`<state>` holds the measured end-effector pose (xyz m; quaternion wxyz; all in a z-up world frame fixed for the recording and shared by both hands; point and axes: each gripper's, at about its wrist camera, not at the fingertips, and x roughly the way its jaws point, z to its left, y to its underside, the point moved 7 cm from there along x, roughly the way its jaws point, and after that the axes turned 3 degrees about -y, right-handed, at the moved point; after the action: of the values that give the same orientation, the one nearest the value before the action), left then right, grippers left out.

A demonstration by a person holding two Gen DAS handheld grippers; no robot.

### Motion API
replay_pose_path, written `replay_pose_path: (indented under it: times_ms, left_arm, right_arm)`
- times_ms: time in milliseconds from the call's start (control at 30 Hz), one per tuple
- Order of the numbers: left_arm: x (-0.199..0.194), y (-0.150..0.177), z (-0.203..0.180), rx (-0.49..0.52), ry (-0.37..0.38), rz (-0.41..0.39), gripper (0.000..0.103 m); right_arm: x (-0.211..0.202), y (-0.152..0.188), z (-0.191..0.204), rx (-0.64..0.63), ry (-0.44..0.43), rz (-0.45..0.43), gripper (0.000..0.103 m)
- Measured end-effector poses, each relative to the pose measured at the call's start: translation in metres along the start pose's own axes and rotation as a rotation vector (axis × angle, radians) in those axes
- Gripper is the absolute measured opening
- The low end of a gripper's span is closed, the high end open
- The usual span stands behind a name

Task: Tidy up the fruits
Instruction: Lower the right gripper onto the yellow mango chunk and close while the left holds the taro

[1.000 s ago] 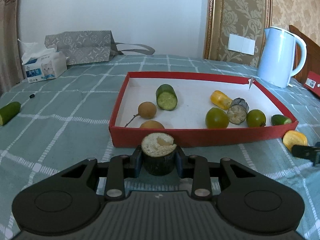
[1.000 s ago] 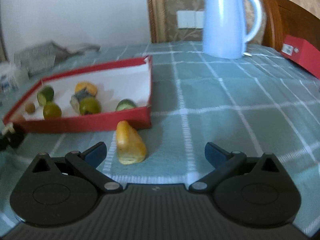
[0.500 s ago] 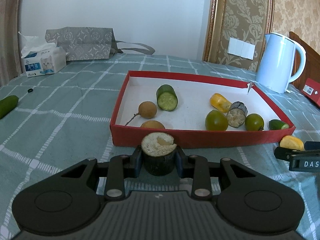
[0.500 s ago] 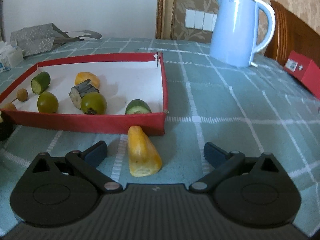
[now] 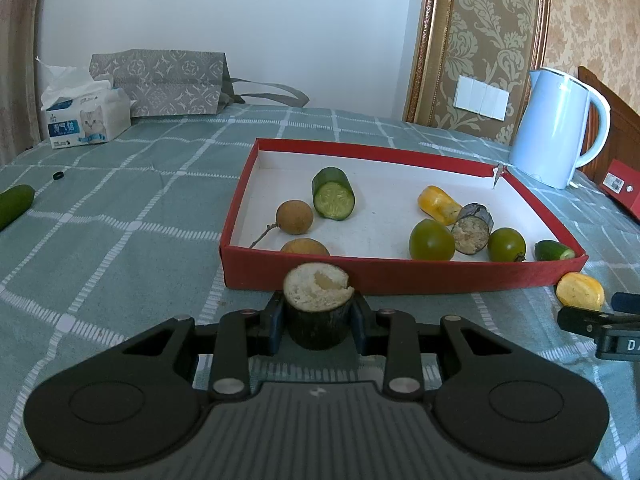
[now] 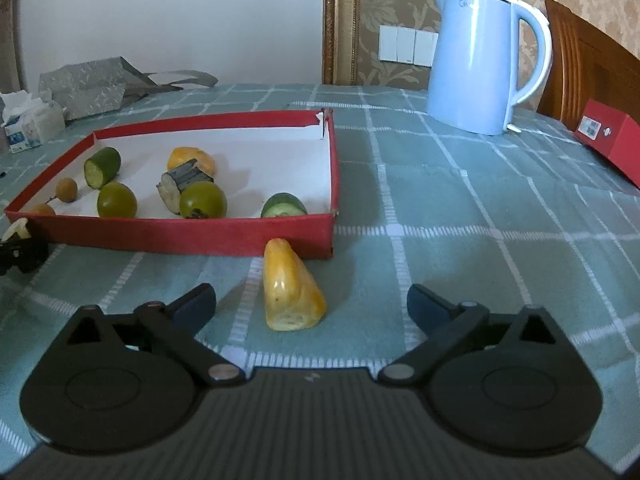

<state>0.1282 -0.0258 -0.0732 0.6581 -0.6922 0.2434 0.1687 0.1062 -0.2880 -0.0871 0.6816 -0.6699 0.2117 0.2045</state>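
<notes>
While left jaws clamp dark stub (image 5: 318, 322), right jaws opening around yellow piece (image 6: 291, 293).

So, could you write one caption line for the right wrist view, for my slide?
Right gripper, jaws opening, around a yellow fruit piece lying on the tablecloth before the red tray.

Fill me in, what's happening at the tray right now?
A person with a gripper in each hand is sorting produce into the red tray. The left gripper is shut on a dark-skinned chunk, held just in front of the tray's near wall. The right gripper, jaws opening, sits around a yellow piece lying on the cloth outside the tray's near corner, pads not touching it. The tray already holds several pieces. A cucumber lies far left on the cloth.
</notes>
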Motion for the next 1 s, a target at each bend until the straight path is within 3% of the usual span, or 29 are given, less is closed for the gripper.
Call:
replay_pose_path:
  times_ms: [100,167,233,400,500,567,633,800,1000]
  left_arm:
    - [0.000,0.000,0.001,-0.003,0.003,0.000,0.032]
    - [0.000,0.000,0.001,-0.003,0.004,0.000,0.032]
    - [0.000,0.000,0.001,-0.004,0.004,0.000,0.032]
    - [0.000,0.000,0.001,-0.005,0.004,0.000,0.032]
    - [0.000,0.001,0.000,-0.004,0.004,0.000,0.032]
    - [0.000,0.001,0.001,-0.004,0.004,0.000,0.033]
    - [0.000,0.001,0.001,-0.004,0.004,0.000,0.033]
    - [0.000,0.000,0.001,-0.005,0.004,0.000,0.033]
    - [0.000,0.001,0.001,-0.004,0.004,0.000,0.033]
  right_arm:
    - [0.000,-0.001,0.003,-0.012,0.008,-0.008,0.102]
    - [0.003,-0.002,0.005,-0.024,0.021,-0.005,0.091]
    - [0.007,-0.003,0.004,-0.015,0.021,0.007,0.087]
    - [0.010,-0.005,-0.001,0.012,0.021,0.012,0.086]
    - [0.007,-0.005,0.002,0.003,0.014,-0.005,0.066]
    - [0.005,-0.005,0.005,-0.001,0.008,-0.014,0.042]
    - [0.003,-0.005,0.009,-0.017,0.011,-0.018,0.032]
    - [-0.003,-0.002,0.019,-0.041,0.031,-0.031,0.029]
    - [-0.010,0.002,0.023,0.039,-0.087,-0.040,0.028]
